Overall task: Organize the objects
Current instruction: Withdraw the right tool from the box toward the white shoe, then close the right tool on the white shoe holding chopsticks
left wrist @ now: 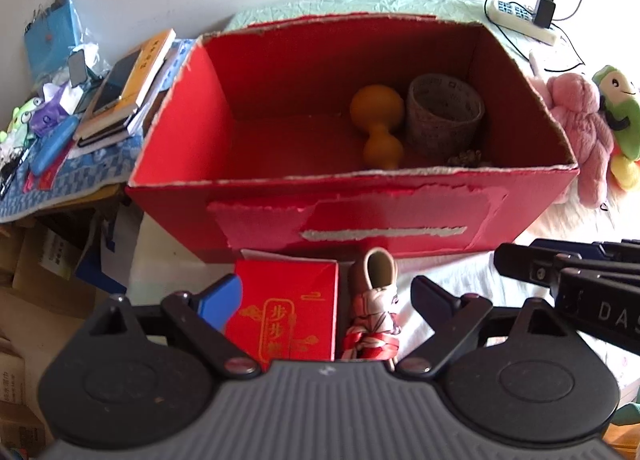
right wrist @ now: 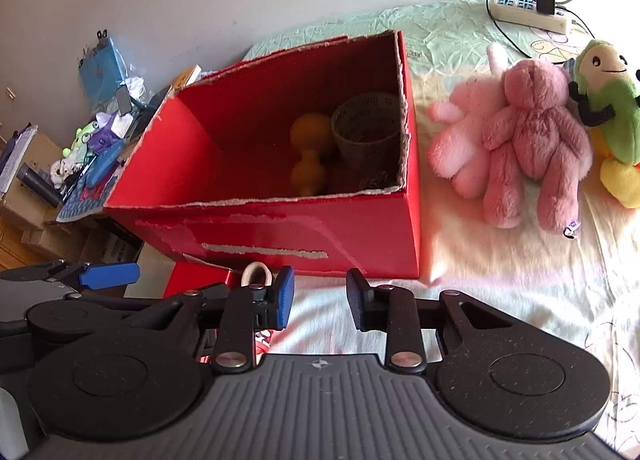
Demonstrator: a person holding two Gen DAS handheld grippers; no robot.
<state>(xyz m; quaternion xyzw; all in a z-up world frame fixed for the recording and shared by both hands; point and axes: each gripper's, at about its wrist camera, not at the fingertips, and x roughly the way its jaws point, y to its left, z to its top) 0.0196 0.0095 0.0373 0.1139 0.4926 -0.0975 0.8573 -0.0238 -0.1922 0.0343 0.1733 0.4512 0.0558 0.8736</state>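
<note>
A big open red cardboard box (left wrist: 360, 216) stands on the bed and holds an orange gourd (left wrist: 378, 116) and a woven cup (left wrist: 440, 120). In front of it lie a small red gift box (left wrist: 288, 312) with gold characters and a little shoe-shaped trinket (left wrist: 374, 300) tied with red-and-white ribbon. My left gripper (left wrist: 328, 300) hovers open and wide over both of them, without touching them. My right gripper (right wrist: 320, 298) is open over bare sheet, just right of the trinket's loop (right wrist: 258, 274). Nothing lies between its fingers.
Two pink plush toys (right wrist: 536, 144) and a green plush (right wrist: 608, 108) lie right of the big box (right wrist: 280, 232). A power strip (right wrist: 528, 14) with a charger sits at the far right. Books (left wrist: 128, 88) and clutter pile up on the left.
</note>
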